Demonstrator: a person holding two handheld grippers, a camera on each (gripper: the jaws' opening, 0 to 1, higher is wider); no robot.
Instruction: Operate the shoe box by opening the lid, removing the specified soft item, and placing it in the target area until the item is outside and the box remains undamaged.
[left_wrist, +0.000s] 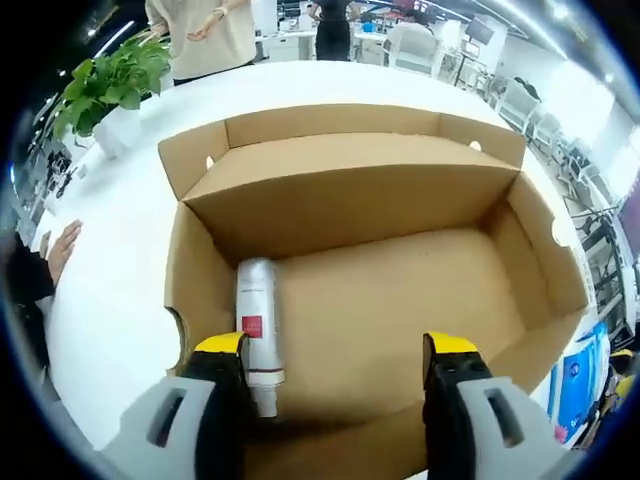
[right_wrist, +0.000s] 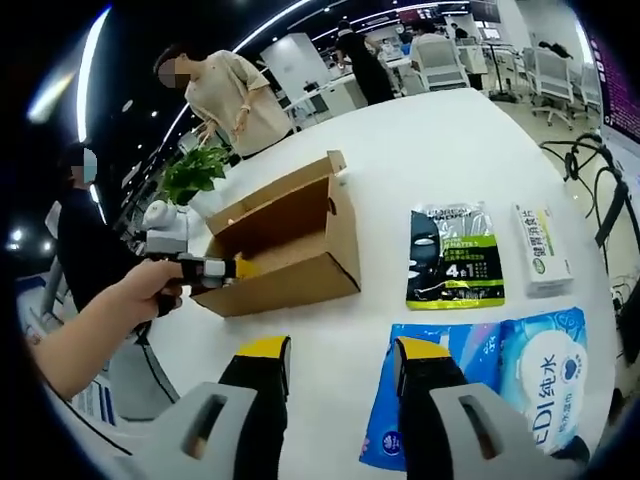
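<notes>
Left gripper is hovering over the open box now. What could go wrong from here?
1. The left gripper hangs open above the tube, which lies tight against the cardboard box wall; a jaw may catch or crease that wall.
2. The tube looks smooth and round, so it might slip from the jaws.
3. The packets crowd the table by the right gripper, limiting drop space.

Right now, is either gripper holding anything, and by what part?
Nothing is held. The left gripper hangs open over the open box, the tube beside one jaw. The right gripper is open over the table.
</notes>
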